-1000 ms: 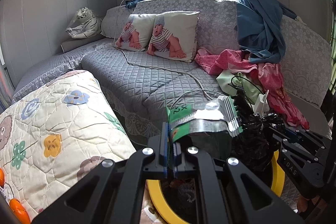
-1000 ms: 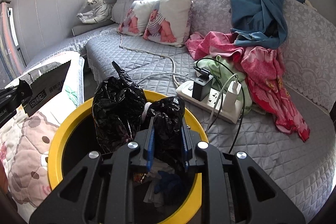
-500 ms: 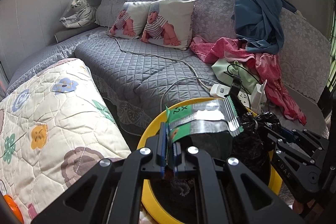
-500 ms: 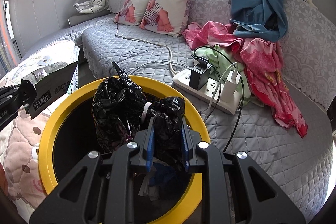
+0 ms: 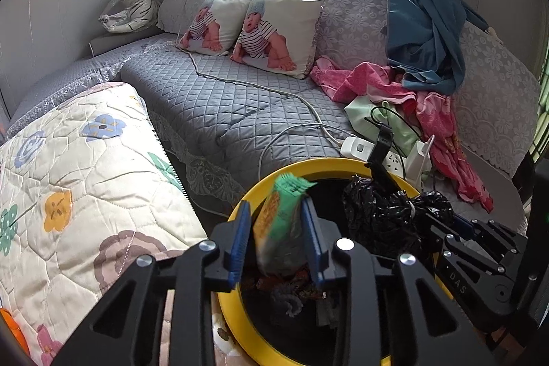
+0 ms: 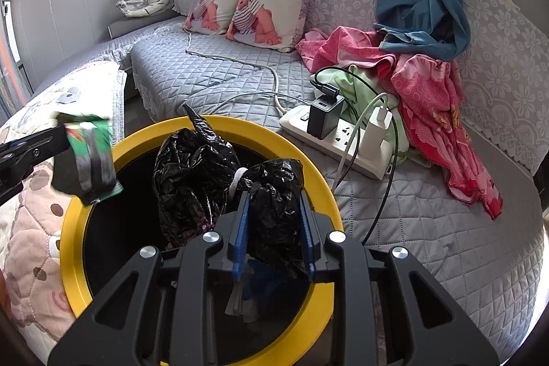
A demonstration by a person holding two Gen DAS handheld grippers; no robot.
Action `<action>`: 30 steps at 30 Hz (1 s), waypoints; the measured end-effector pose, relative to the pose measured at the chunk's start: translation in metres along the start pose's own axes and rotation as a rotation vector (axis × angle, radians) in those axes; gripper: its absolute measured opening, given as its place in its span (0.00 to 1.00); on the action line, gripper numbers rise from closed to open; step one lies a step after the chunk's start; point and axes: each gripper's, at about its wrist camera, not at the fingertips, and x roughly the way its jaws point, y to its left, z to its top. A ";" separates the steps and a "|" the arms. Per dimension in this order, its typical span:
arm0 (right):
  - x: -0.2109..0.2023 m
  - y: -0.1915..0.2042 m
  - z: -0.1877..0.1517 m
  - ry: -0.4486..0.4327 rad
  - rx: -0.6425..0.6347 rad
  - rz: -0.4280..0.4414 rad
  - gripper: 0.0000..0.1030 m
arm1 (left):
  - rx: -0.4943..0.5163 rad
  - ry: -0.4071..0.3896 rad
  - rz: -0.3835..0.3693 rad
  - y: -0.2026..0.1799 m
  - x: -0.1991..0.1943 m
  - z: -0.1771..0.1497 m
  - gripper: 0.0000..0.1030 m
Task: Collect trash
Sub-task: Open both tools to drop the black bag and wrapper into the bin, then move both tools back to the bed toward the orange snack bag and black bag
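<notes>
Since the earlier frames, the left gripper (image 5: 274, 232) has been opened and the green snack wrapper (image 5: 279, 222) has been released; before, it was pinched flat between the fingers. Now the wrapper is seen blurred between the spread fingers, above the opening of the yellow-rimmed trash bin (image 5: 329, 164). In the right wrist view the same wrapper (image 6: 91, 156) is seen at the left edge of the bin (image 6: 240, 126), just beside the left gripper (image 6: 31, 148).

The right gripper (image 6: 272, 222) is pressed on a tied black plastic bag (image 6: 274, 194), which is held over the bin. Inside the bin, other trash is seen at the bottom. Behind the bin, a white power strip (image 6: 343, 139) with chargers is lying on the grey quilted sofa (image 6: 219, 78), beside pink clothes (image 6: 432, 98).
</notes>
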 end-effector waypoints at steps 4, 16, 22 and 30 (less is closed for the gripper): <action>-0.001 -0.001 0.000 0.001 0.008 -0.008 0.35 | -0.029 -0.006 -0.006 0.005 -0.004 0.002 0.44; -0.011 -0.001 0.005 -0.027 0.028 -0.007 0.51 | -0.112 -0.077 0.016 0.032 -0.029 0.006 0.64; -0.023 0.008 0.008 -0.081 0.022 0.030 0.54 | -0.176 -0.132 0.069 0.066 -0.053 0.006 0.64; -0.050 0.044 0.016 -0.190 -0.048 0.126 0.69 | -0.235 -0.263 0.165 0.115 -0.105 0.001 0.75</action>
